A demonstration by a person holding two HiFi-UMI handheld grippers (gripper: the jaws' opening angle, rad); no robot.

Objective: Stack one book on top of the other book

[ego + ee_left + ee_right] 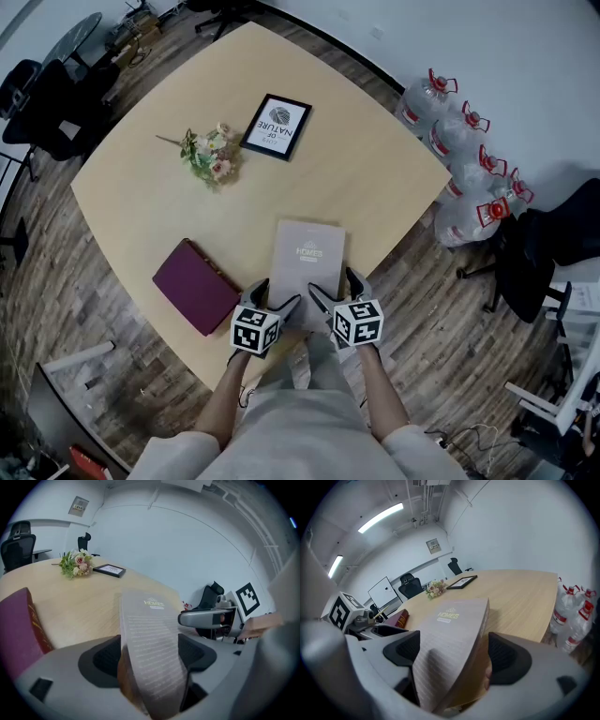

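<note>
- Two books lie on the worktop (pixel 375 178), and neither is on the other yet, so I judge the stacking undone.
- A grey book (pixel 307 262) lies with its near end at the worktop's front edge.
- A maroon book (pixel 195 286) lies flat just to its left, the two apart with bare wood between them.
- Both tools are on the grey book's near end. The left gripper (pixel 279 302) has it at the near left corner and the right gripper (pixel 334 289) at the near right corner.
- In the left gripper view the book fills the gap between the fingers (pixel 105 656), and both pads press on it.
- The right gripper view shows the same, with its fingers (pixel 506 658) pinching the grey book from either side.
- That view shows the cover tilted, with a brown face below it. Whether the near end has left the wood I cannot tell.
- Done so far, in my judgement: the grasp alone.
- Left to do: raise the grey book, carry it left over the maroon one, set it down squarely and let go.
- A small bunch of flowers (pixel 211 155) and a framed picture (pixel 276 127) sit at the far side, well apart from that path.
</note>
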